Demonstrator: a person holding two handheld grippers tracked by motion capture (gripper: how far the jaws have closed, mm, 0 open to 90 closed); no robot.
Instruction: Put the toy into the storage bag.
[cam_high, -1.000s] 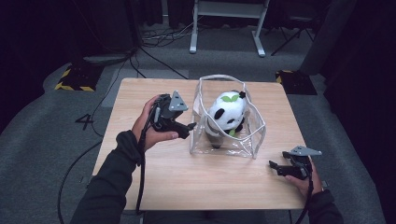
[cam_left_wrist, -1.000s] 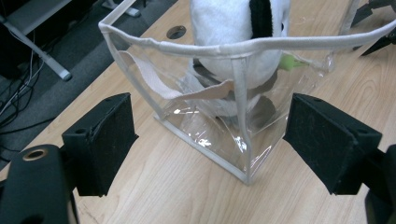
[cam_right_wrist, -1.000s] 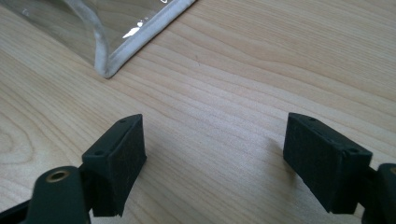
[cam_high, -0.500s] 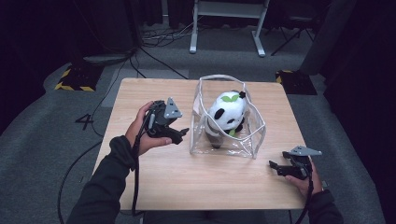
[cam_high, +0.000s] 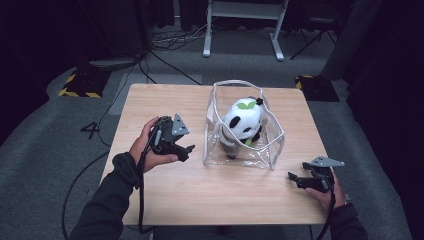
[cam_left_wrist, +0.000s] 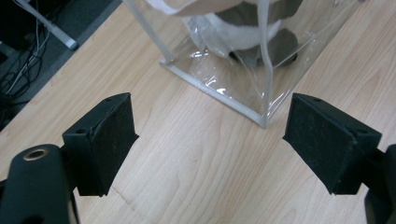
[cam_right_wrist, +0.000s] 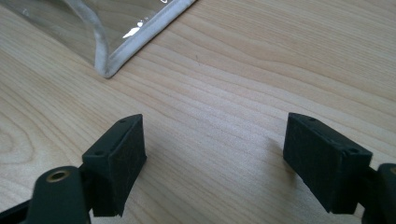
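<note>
A panda plush (cam_high: 243, 121) is sitting inside a clear bag (cam_high: 272, 145) standing in the middle of the wooden surface (cam_high: 165, 100). The left gripper (cam_high: 187, 149) is hovering just beside the bag, fingers spread and empty. The right gripper (cam_high: 292, 178) is resting near the bag's corner, fingers likewise apart, holding nothing.

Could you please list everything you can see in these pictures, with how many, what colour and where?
bag: one, clear plastic with white edging, standing open on the table's middle.
toy panda: one, white and black with a green leaf on its head, inside the bag.
table: one, light wood, on grey carpet.
desk frame: one, white legs, on the floor behind the table.
left gripper: one, black with a grey plate, open, beside the bag.
right gripper: one, black with a grey plate, open, resting near the table's corner.
</note>
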